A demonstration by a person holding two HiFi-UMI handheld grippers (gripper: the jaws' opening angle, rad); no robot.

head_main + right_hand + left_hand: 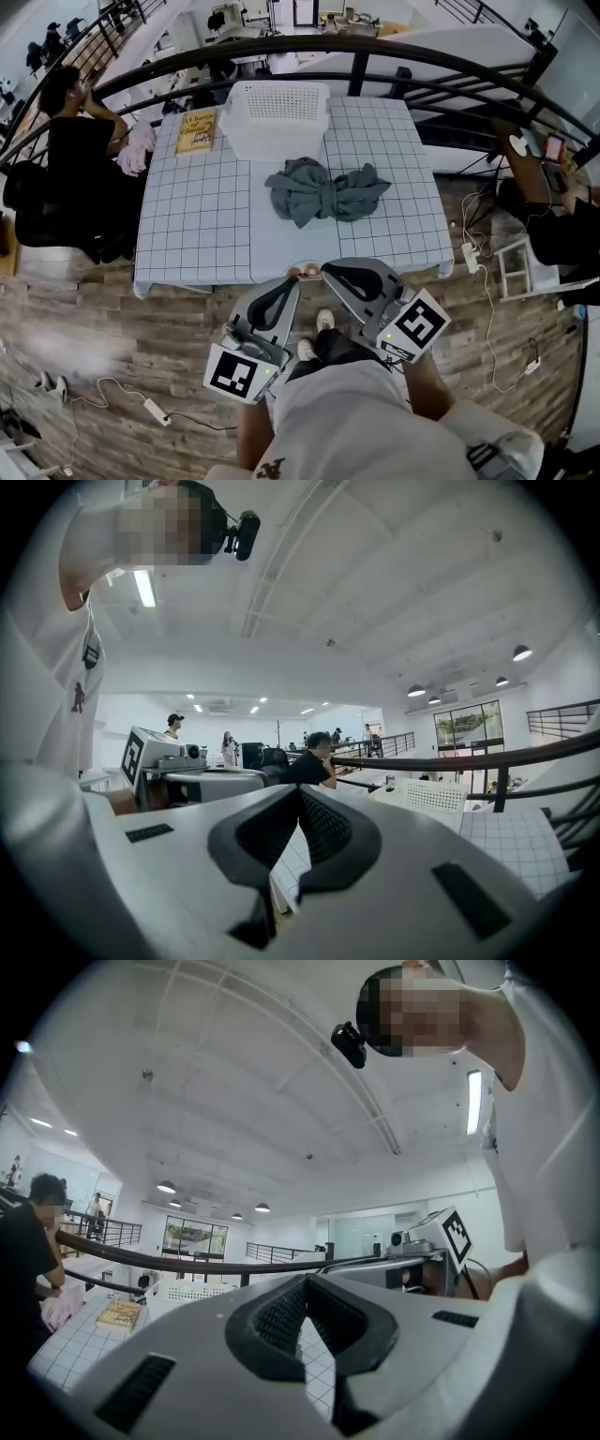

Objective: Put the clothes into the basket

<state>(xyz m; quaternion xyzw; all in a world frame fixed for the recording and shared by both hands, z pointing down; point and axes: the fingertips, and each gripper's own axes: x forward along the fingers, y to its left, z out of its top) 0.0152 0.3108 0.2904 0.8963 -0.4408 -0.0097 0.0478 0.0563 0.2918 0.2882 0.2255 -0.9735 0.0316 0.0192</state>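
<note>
The white grid-checked desk (197, 225) carries a white perforated plastic basket (277, 89), seemingly empty, with the crumpled grey-green clothes (323, 192) lying just before it. Nothing is loaded yet: left claw (292, 279) and right claw (326, 270) hover by the near edge, both closed, empty.

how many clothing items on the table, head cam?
1 heap: grey-green clothes bunched in the middle of the table, just on the near side of the white basket. It may be more than one garment tangled together; cannot tell. The basket looks empty.
</note>
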